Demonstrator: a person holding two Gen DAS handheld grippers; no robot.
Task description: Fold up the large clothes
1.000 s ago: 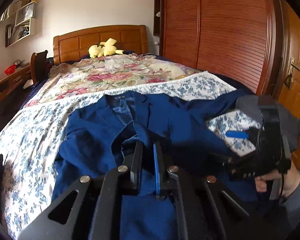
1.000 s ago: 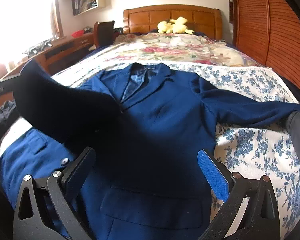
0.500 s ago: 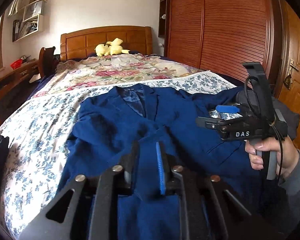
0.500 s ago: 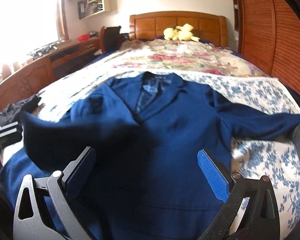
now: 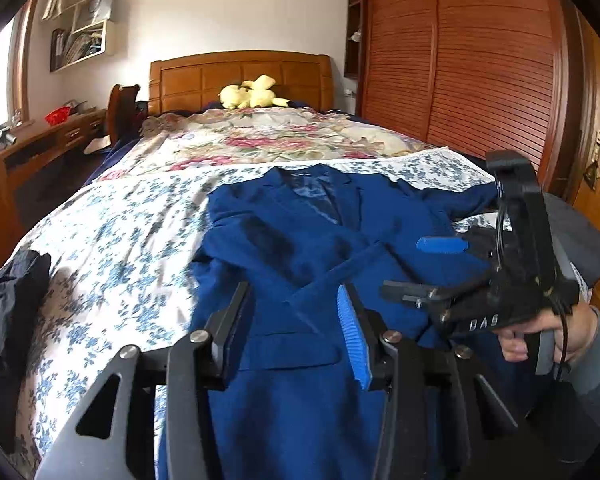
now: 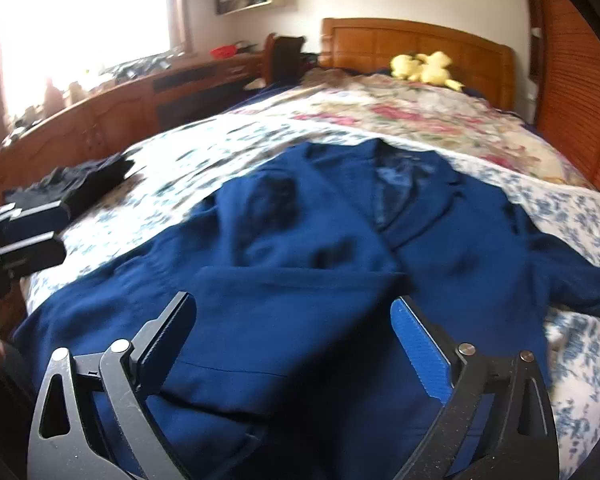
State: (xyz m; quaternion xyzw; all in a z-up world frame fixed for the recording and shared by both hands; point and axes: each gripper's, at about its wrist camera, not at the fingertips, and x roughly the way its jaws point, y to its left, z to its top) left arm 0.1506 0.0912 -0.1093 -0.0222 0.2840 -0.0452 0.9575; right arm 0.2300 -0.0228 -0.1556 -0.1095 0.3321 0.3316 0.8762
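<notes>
A navy blue blazer [image 5: 300, 240] lies face up on the flowered bedspread [image 5: 120, 240], collar toward the headboard. One sleeve [image 6: 292, 280] lies folded across its front; the other sleeve [image 6: 572, 280] stretches out to the right. My left gripper [image 5: 296, 320] hovers low over the folded sleeve. Its jaws are opening and the pads do not press on the cloth. My right gripper [image 6: 296, 340] stands wide open over the blazer's lower front with nothing between its fingers. It also shows in the left wrist view as the right gripper [image 5: 424, 268], held by a hand.
A dark garment [image 5: 12, 300] lies at the bed's left edge, and a grey cloth [image 5: 580, 232] at the right. A yellow plush toy [image 5: 252, 96] sits by the wooden headboard. A wardrobe [image 5: 480, 80] flanks the right side and a desk [image 6: 120, 92] the left.
My left gripper was shut on the sleeve, carried it across the blazer's front, then parted its jaws and let it drop flat. The right gripper stayed open and shifted sideways.
</notes>
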